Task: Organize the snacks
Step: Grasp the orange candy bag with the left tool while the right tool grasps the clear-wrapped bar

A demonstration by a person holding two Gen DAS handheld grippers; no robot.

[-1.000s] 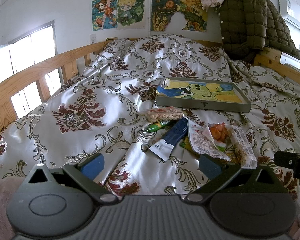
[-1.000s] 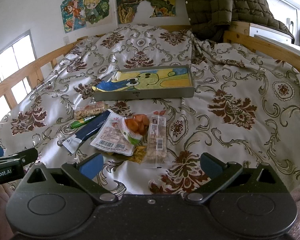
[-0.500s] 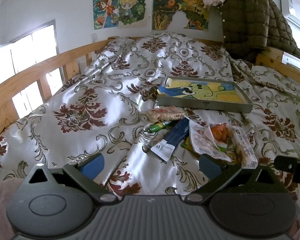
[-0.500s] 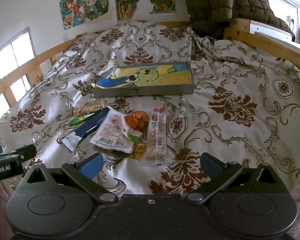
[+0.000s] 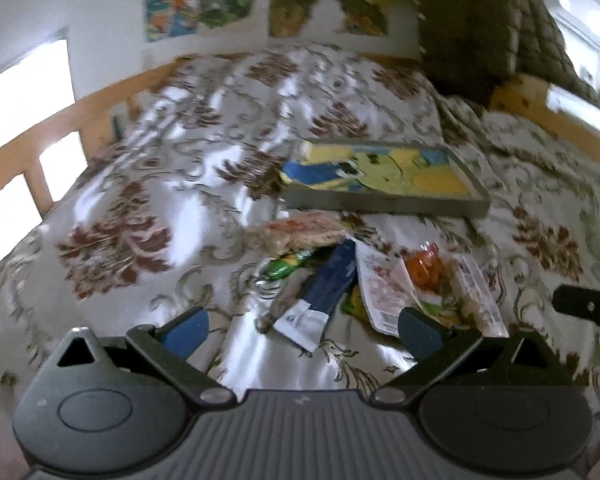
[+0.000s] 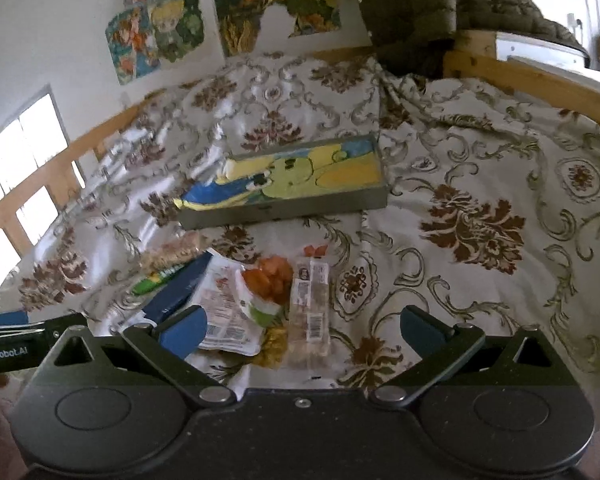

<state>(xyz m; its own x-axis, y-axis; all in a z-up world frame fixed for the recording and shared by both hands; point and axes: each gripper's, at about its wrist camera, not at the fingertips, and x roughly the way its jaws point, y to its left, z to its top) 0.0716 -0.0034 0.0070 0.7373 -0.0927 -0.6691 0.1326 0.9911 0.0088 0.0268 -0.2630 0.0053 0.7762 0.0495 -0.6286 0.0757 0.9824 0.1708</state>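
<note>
Right now both tools are hanging low over the bed (image 6: 480, 184), neither carrying anything. The left hand-held gripper (image 5: 300, 322) is standing with its jaws spread wide, nothing between its blue pads, and it is pointing at the near end of the dark blue packet (image 5: 324, 292). The right hand-held gripper (image 6: 302, 330) is likewise gaping open and empty, and it is straddling the long clear packet of biscuits (image 6: 310, 312).

The snacks are lying in a loose heap on the patterned bedspread, just in front of both tools: a pinkish wrapped bar (image 5: 304, 232) farthest back, a green tube (image 5: 288, 266) tucked against the blue packet, a white pouch with a barcode (image 6: 224, 312), and a bag of orange pieces (image 6: 272, 278) overlapping it. Beyond the heap, slightly apart from it, a shallow grey tray (image 6: 288, 212) with a cartoon picture on its floor is sitting empty, which suggests it is waiting to receive them.

The spread jaws and low stance are reading as the start of a first pick, each side taking the packet nearest it. The left view is blurring, so finer detail of the wrappers is hard to tell. Overlapping, slippery wrappers on soft cloth could slide or drag a neighbour along.
</note>
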